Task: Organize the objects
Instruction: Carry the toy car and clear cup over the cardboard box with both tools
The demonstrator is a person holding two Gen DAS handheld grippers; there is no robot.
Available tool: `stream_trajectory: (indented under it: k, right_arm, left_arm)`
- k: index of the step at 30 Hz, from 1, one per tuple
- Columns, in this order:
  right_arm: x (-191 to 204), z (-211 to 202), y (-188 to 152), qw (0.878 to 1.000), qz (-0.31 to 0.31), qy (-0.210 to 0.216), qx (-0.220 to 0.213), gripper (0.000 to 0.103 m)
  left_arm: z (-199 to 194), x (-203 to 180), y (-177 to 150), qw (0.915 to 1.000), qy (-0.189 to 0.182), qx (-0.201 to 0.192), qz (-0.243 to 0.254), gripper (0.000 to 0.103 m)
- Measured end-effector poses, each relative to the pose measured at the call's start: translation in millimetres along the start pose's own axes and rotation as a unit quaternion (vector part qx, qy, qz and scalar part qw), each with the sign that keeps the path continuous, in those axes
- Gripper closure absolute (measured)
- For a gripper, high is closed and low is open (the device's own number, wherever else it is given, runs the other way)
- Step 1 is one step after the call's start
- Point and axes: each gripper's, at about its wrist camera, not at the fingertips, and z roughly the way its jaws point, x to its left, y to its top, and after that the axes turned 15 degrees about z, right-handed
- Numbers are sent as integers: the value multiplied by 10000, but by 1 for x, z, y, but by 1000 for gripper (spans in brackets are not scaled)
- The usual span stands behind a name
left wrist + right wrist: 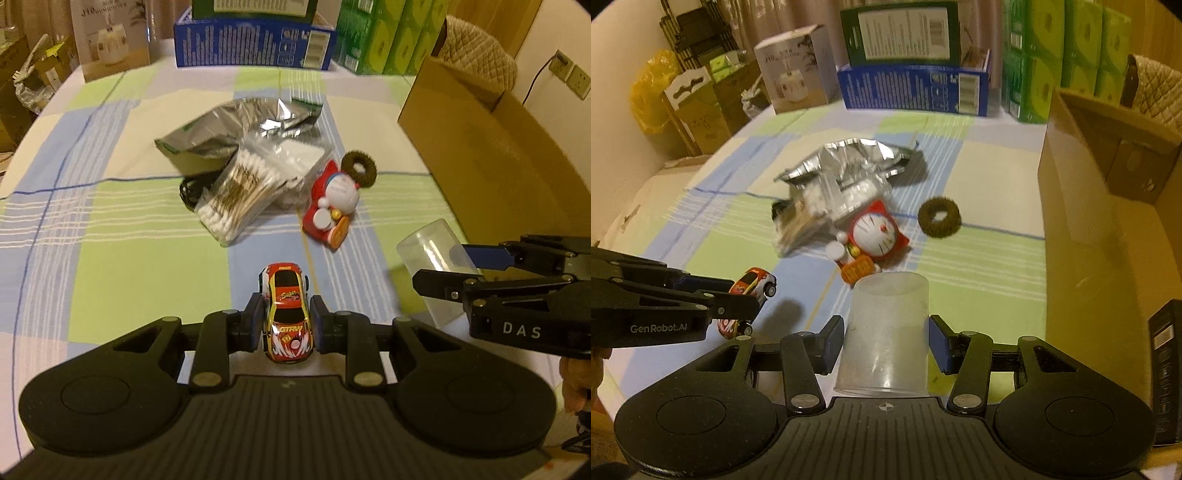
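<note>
My left gripper [287,325] is shut on a red and yellow toy car [286,314], held just above the checked cloth; the car also shows in the right wrist view [753,286]. My right gripper [884,345] is shut on a clear plastic cup [888,332], which lies lengthwise between the pads; it also shows in the left wrist view [436,266]. Ahead lie a red Doraemon toy [332,206], a brown hair ring [360,168], a bag of cotton swabs [251,184] and a silver foil pouch [236,125].
An open cardboard box [491,155] stands at the right, also in the right wrist view [1108,184]. A blue box [255,44], green packs [391,37] and a white carton [110,37] line the far edge. A black cable [190,192] lies under the swabs.
</note>
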Motion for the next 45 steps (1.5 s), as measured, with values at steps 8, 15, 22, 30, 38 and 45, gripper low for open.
stream_trajectory:
  k: [8,15,22,30,38,45]
  right_arm:
    - [8,-49,11,9993,20,78,-363,57]
    - [-1,-89,15,9980,83,62,-631,57]
    - [-19,-122,18,9961,165,-16,-870,57]
    - [-48,-150,22,9935,334,-177,-1077,57]
    - [-85,-167,25,9909,541,-386,-1172,57]
    - [-125,-177,34,9867,808,-676,-1238,57]
  left_arm:
    - [-46,-19,11,9996,80,-261,2,81]
    - [-79,-45,22,9988,21,-486,105,81]
    - [-97,-76,36,9973,-46,-660,305,81]
    - [-105,-112,51,9953,-142,-766,582,81]
    - [-101,-143,64,9935,-295,-806,741,81]
    - [-93,-163,79,9923,-466,-844,783,81]
